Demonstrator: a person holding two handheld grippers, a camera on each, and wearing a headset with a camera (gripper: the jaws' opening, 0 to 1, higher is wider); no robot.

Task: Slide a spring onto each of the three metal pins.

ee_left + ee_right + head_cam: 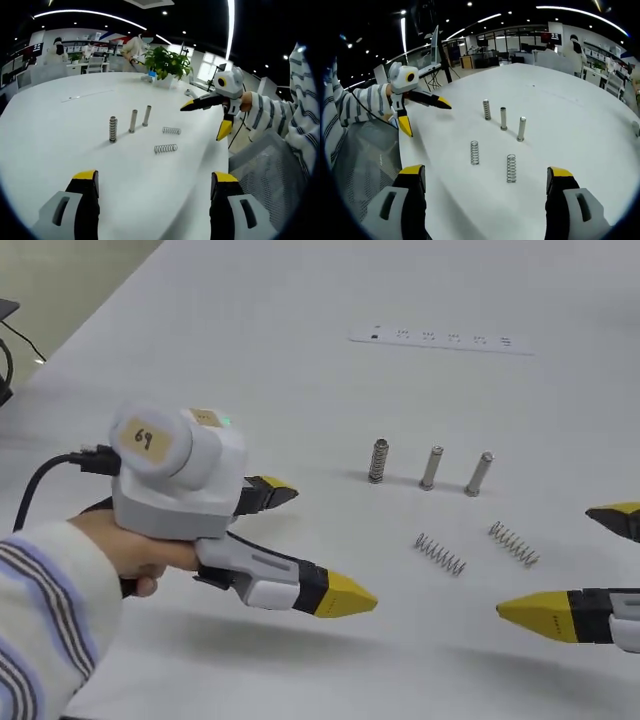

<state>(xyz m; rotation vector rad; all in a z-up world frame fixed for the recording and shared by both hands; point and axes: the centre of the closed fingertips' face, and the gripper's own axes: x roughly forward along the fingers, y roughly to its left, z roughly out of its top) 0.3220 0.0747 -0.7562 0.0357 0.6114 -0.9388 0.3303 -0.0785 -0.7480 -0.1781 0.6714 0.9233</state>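
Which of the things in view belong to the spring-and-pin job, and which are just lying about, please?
For the job (sides as in head view): pin with a spring on it; middle pin, bare; right pin, bare; left loose spring; right loose spring.
Just lying about: white socket strip; potted plant.

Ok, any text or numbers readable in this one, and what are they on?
"69": handwritten on a tan sticker on top of the left gripper.
Marks on the white strip: too small to read.
Wall screen in the right gripper view: blurred, unreadable.
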